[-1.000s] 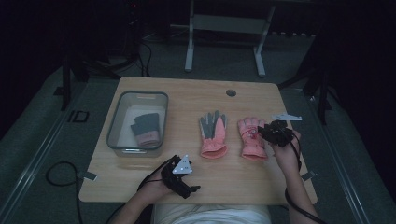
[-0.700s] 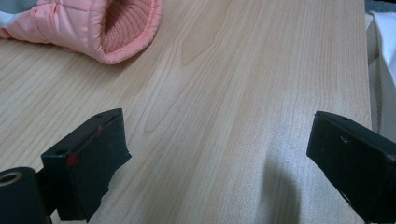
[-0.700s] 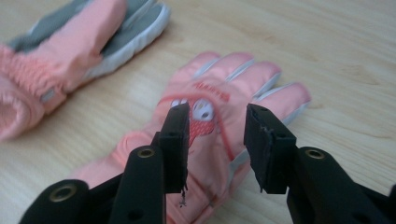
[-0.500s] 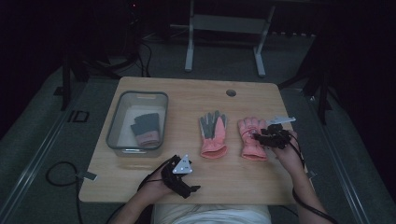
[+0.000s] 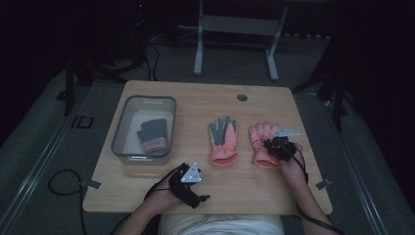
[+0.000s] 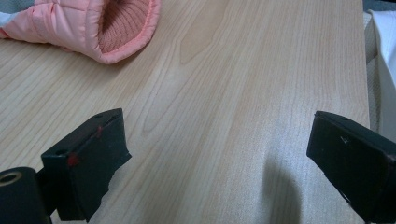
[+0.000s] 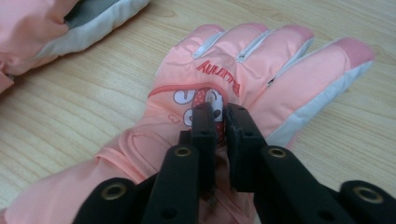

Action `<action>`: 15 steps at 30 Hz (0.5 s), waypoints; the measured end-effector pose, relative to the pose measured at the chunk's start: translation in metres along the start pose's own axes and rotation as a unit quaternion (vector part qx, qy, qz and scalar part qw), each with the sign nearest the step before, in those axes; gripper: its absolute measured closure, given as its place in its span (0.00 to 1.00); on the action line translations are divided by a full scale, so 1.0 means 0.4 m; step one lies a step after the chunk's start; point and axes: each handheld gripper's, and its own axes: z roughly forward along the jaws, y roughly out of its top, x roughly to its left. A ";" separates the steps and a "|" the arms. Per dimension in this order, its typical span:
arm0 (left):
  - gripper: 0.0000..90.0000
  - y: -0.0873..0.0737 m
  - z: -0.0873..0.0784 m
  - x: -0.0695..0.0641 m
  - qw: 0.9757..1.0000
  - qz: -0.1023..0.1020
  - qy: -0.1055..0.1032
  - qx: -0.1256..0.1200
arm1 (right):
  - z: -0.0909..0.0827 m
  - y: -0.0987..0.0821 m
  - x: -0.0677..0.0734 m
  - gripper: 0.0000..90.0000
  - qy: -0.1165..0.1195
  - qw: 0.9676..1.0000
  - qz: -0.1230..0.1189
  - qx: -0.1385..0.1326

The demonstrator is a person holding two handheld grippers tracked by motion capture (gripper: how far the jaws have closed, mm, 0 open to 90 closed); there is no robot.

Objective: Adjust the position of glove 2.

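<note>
Two pink gloves lie side by side on the wooden table (image 5: 244,181). On the right glove (image 5: 261,137) (image 7: 289,65), which lies back up with a cartoon print, my right gripper (image 5: 275,145) (image 7: 220,116) presses down. Its jaws have just been closing and now pinch a fold of the glove's fabric at the print. The left glove (image 5: 223,142) (image 7: 56,28) lies palm up, grey-palmed; its cuff (image 6: 107,28) shows in the left gripper view. Near the table's front edge my left gripper (image 5: 198,196) (image 6: 219,154) rests open over bare wood.
A clear grey-rimmed bin (image 5: 144,100) stands at the table's left with a dark grey, pink-cuffed glove (image 5: 152,136) inside. A round cable hole (image 5: 242,97) sits at the back of the table. A cable trails off the front left corner.
My right gripper has sunk onto the right pink glove and its jaws have come together on the fabric. The left gripper has stayed where it was.
</note>
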 end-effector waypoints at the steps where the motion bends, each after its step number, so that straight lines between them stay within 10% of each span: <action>1: 0.05 0.000 0.000 0.000 1.000 -0.001 0.000 0.000 | -0.001 0.002 0.001 0.94 -0.002 1.000 0.003 0.001; 15: 0.05 0.000 0.000 0.001 1.000 -0.001 0.000 -0.002 | -0.073 0.071 0.005 0.98 0.001 0.999 0.034 -0.017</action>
